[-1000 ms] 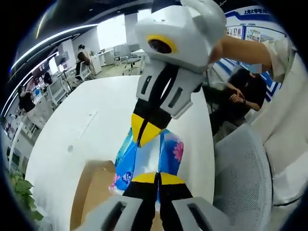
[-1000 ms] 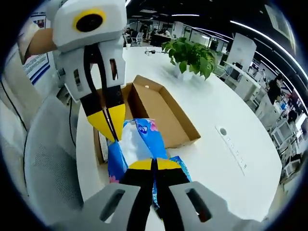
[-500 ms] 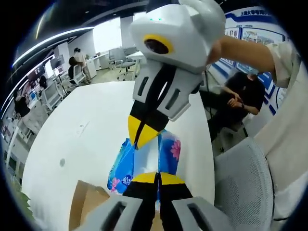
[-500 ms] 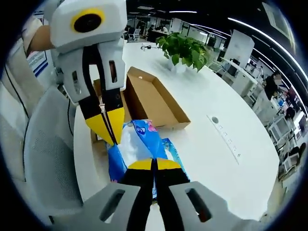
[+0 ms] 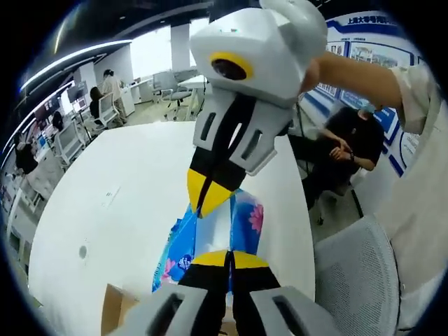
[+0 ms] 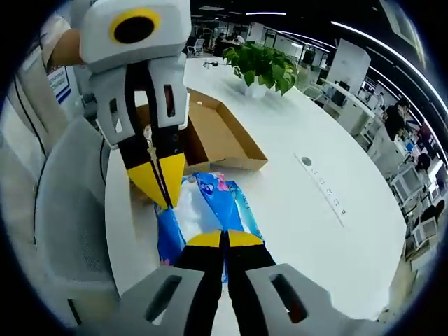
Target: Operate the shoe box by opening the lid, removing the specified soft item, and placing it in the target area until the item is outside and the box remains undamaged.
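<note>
Both grippers hold the same soft item, a blue floral packet (image 6: 210, 213), above the white surface (image 6: 301, 210). In the right gripper view the right gripper (image 6: 224, 241) has its fingers together, clamped on the packet's near end at the lower centre, while the left gripper (image 6: 157, 185) comes down from the upper left and pinches the far end. The left gripper view shows the same packet (image 5: 213, 234) at the lower centre, gripped between the two yellow tips. The shoe box (image 6: 220, 136) lies open behind the packet, upper centre of the right gripper view, so the item is already out of it.

The likely trouble is the packet being stretched or slipping if the two hands pull apart or let go unevenly; it could also drop off the near edge of the surface, which runs close by on the left side, next to a mesh chair (image 6: 66, 210). To the right the surface is broad and open, with only a flat strip-like fitting (image 6: 322, 185) and a potted plant (image 6: 266, 66) farther off
</note>
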The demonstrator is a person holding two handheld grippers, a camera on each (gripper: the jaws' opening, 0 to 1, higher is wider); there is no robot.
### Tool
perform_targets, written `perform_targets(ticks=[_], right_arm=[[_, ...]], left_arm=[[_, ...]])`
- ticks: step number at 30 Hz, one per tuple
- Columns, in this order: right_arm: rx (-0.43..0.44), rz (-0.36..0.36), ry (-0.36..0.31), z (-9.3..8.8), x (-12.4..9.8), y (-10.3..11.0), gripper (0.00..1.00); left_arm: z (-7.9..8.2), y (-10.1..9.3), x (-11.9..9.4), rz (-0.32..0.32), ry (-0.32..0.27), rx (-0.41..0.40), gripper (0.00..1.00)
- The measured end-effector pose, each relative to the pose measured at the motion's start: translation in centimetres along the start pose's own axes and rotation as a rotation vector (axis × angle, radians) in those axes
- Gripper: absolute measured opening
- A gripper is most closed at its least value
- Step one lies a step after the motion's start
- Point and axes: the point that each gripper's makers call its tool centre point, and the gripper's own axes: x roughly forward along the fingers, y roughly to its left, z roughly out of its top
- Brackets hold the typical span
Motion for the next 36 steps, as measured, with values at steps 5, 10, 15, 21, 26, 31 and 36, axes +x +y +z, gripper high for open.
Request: perform_targets(ticks=[5, 10, 15, 21, 26, 31, 36], right_arm=[[-0.001, -0.001, 0.007, -1.0, -0.2, -0.7, 0.00], [0.000, 0.007, 0.020, -2.1, -0.3, -1.4, 0.00], [0.001, 0.006, 0.022, -2.8, -0.2, -2.4, 0.00], [0.006, 0.005, 0.025, -3.8, -0.2, -3.4, 0.00], [0.028, -0.004, 0.030, -4.8, -0.3, -4.4, 0.00], [0.062, -0.018, 0.021, -5.8, -0.6, -5.5, 0.00], [0.091, -0.028, 0.016, -6.9, -0.9, -6.4, 0.00]], left_arm=[[0.8, 0.3, 1.2, -0.013, 0.000, -0.005, 0.00], [1.4, 0.6, 2.2, -0.022, 0.004, -0.002, 0.00], [1.9, 1.2, 3.3, -0.030, 0.006, -0.009, 0.00], [2.6, 1.8, 4.6, -0.048, 0.011, -0.017, 0.00], [3.1, 2.3, 5.5, -0.063, 0.012, -0.026, 0.00], [3.7, 2.8, 6.6, -0.077, 0.010, -0.035, 0.00], [4.5, 3.0, 7.8, -0.102, -0.006, -0.061, 0.00]])
